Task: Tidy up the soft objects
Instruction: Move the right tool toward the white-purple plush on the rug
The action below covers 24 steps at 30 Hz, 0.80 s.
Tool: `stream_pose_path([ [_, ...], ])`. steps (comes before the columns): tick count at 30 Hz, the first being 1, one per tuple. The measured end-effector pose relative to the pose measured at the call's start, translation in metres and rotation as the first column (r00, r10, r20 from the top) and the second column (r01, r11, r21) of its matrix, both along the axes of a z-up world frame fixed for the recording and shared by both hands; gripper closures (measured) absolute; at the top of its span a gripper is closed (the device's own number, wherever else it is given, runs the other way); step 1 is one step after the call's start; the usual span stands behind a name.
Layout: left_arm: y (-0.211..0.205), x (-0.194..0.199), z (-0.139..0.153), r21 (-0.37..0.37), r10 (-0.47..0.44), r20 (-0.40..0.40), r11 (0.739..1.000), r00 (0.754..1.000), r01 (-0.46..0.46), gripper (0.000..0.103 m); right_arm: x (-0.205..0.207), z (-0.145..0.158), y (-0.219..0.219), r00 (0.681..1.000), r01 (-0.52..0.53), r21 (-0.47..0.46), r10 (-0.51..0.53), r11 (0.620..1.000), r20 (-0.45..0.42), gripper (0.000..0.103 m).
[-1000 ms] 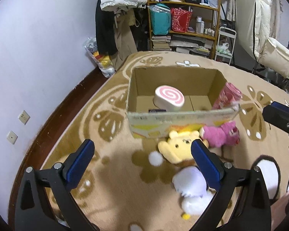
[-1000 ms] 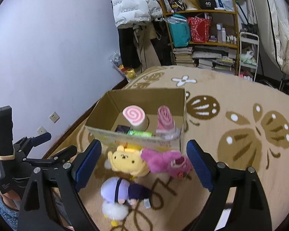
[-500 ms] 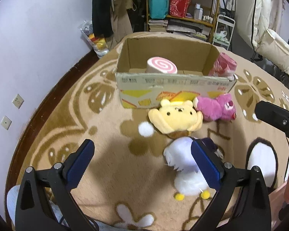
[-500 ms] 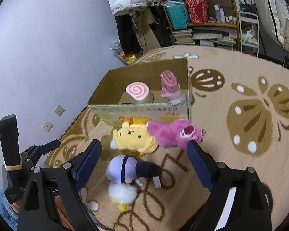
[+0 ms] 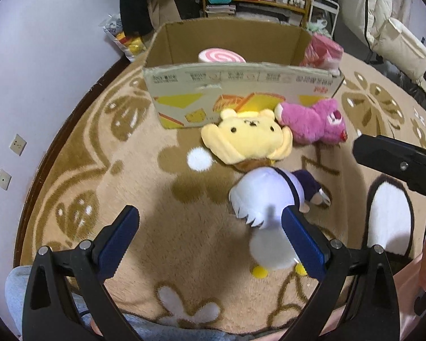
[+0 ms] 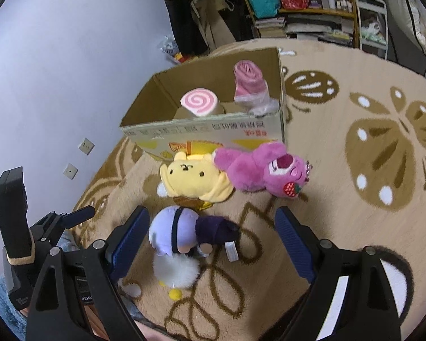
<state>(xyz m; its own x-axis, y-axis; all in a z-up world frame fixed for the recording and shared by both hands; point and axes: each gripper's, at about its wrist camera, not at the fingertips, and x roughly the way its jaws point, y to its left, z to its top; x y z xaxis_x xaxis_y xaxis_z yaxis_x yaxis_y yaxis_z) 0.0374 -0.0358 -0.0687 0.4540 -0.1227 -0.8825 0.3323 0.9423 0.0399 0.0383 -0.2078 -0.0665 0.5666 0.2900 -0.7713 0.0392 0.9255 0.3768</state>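
Rug [image 6: 340, 227] w/ 3 plushies by box [image 6: 213, 130]; both grippers' fingers wide, holding nothing.

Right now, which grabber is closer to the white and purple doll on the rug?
Probably the right gripper: the white and purple doll lies between its open fingers. The left gripper is also open, with the doll by its right finger.

The cardboard box [image 6: 213, 130] sits on the rug [image 6: 355, 227]. Inside it — a swirl cushion [image 6: 198, 103] left, a rolled towel [image 6: 248, 83] right. Against the box's front lie the bear plush [image 6: 196, 179] and, to its right, the strawberry bear [image 6: 267, 170]; the duck plush [image 6: 181, 244] lies nearer than both.
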Motion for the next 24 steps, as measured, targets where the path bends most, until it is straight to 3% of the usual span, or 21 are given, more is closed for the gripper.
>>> stream_pose_path([
  [19,-0.026,-0.002,-0.037,-0.01,-0.096,-0.17,0.995,0.981,0.096,0.003,0.018,-0.048,0.007,0.984,-0.038,0.047,0.046,0.998,-0.173,0.009],
  [24,-0.033,0.0,-0.048,-0.01,-0.097,-0.212,0.995,0.972,0.097,0.003,0.023,-0.059,0.003,0.974,-0.031,0.066,0.045,0.997,-0.221,0.023],
])
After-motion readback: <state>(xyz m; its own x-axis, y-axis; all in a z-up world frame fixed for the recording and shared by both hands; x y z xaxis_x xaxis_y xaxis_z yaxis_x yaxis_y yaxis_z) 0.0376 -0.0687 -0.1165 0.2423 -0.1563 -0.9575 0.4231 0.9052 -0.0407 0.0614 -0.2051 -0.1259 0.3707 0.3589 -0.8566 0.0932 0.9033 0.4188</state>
